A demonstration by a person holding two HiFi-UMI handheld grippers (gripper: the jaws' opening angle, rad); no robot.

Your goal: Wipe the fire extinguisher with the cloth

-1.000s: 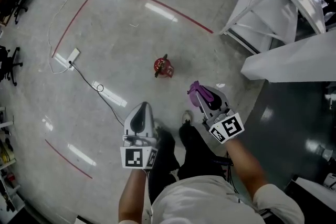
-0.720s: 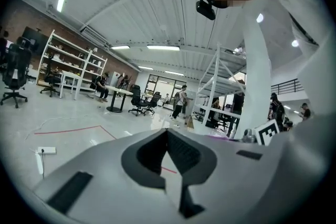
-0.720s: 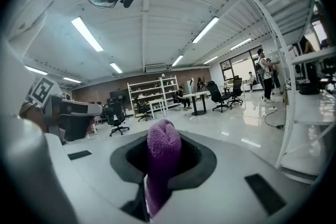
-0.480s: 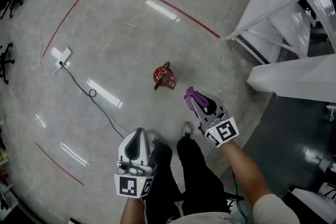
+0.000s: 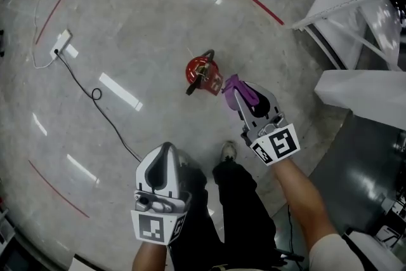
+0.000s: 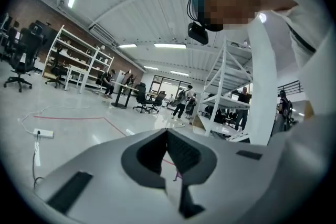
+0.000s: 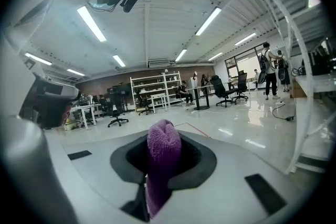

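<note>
Right tool [image 5: 232, 89] clenched on purple cloth [image 5: 248, 96], held near fire extinguisher [image 5: 202, 73] on floor [image 5: 127, 28] for wiping; left tool [image 5: 166, 148] closed, empty, unneeded.

I find no legible text, number or brand in any view. In the head view, the black-and-white square marker [image 5: 158, 226] on the left gripper [image 5: 166, 148], at 7 o'clock, is a coded pattern and carries no characters. The same applies to the matching marker [image 5: 277, 144] on the right gripper [image 5: 232, 84], at 4 o'clock. The pale patch on the red cylindrical fire extinguisher [image 5: 202, 71], at 12 o'clock near centre, is too small to read.
</note>
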